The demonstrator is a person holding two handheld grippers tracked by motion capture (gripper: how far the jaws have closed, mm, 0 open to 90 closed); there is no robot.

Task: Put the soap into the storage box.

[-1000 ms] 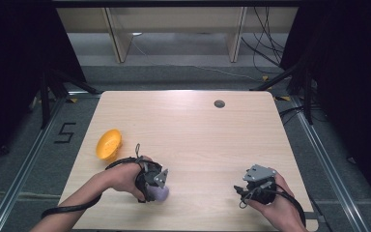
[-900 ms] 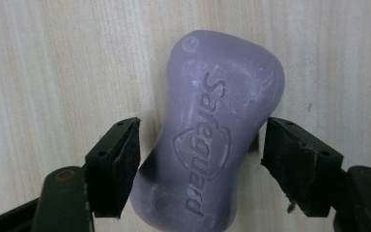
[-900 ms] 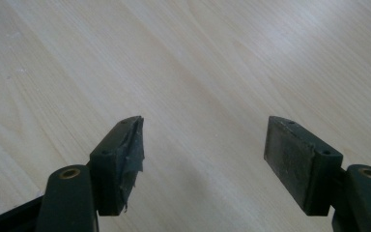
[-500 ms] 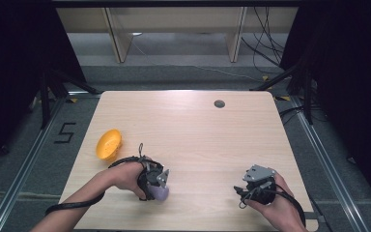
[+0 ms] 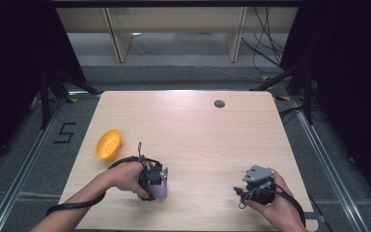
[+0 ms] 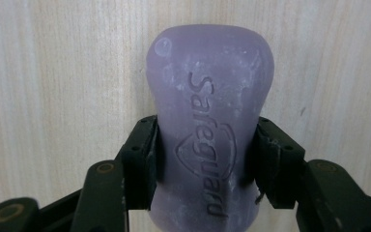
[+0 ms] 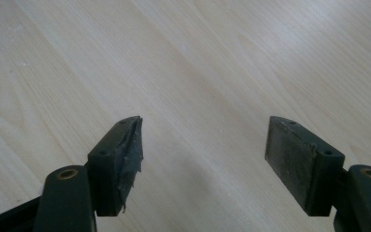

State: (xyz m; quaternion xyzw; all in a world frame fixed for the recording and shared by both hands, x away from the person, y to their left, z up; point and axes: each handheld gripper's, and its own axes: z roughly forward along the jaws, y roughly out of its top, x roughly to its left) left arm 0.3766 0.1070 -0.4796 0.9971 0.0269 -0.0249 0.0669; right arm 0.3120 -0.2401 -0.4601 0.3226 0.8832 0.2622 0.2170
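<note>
While my left gripper [image 6: 205,159], jaws just closed, clamps the purple soap bar [image 6: 210,121] against the worktop [image 5: 198,130], my right gripper [image 7: 203,159] gapes wide, holding nothing.

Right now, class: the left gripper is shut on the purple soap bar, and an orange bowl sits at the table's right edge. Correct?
Not quite. The orange bowl sits at the table's left edge, as the high view shows. The left gripper is indeed shut on the purple soap bar.
</note>
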